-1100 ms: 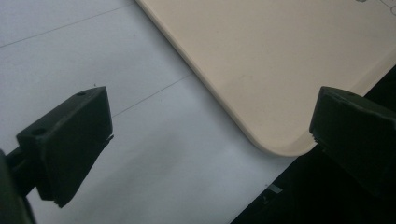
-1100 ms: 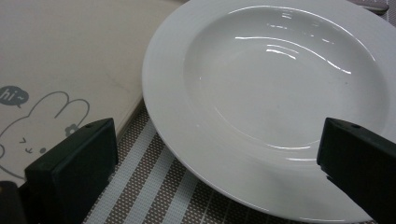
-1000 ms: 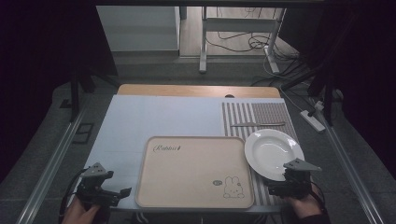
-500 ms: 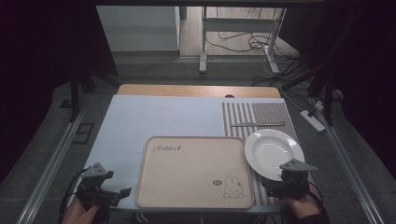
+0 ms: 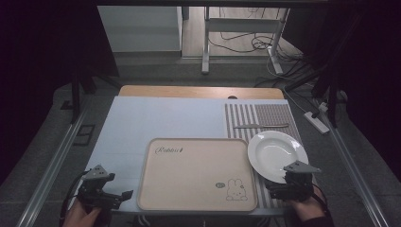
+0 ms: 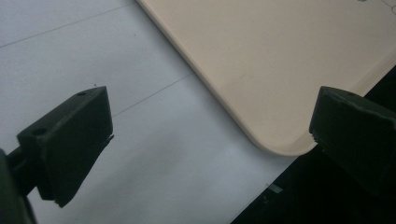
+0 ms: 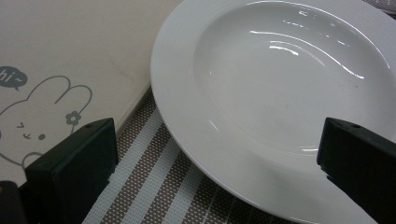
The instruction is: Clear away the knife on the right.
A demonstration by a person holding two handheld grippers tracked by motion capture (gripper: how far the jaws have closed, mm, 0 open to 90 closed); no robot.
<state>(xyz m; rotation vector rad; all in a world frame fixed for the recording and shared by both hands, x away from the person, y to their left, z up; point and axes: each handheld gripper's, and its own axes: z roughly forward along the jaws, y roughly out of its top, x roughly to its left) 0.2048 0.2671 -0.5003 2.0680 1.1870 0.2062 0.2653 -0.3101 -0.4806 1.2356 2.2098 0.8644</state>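
Two grippers are in use, both at the near edge of the table. Right gripper (image 5: 279, 190): jaws spread wide, nothing between them, held in the person's right hand (image 5: 305, 208). In the right gripper view its jaws frame the near rim of the white plate (image 7: 289, 93), with no contact visible. Plate is upright and empty, resting on the striped placemat (image 5: 272, 116) at the table's right side; its left rim slightly overlaps the right edge of the beige tray (image 5: 196, 172). A rabbit drawing (image 7: 42, 121) is printed at the tray's near right corner, close beside the plate.

Left gripper (image 5: 124, 195): jaws likewise wide apart and empty, held in the left hand (image 5: 80, 215). In the left gripper view the jaws straddle the tray's near left corner (image 6: 275, 140), which reaches the table edge; contact cannot be confirmed. Tray lies flat on the pale blue table cover (image 5: 165, 118), centred near the front.

Farther back on the placemat, beyond the plate, lies a slim utensil (image 5: 260, 126), well apart from both grippers; its type cannot be determined.
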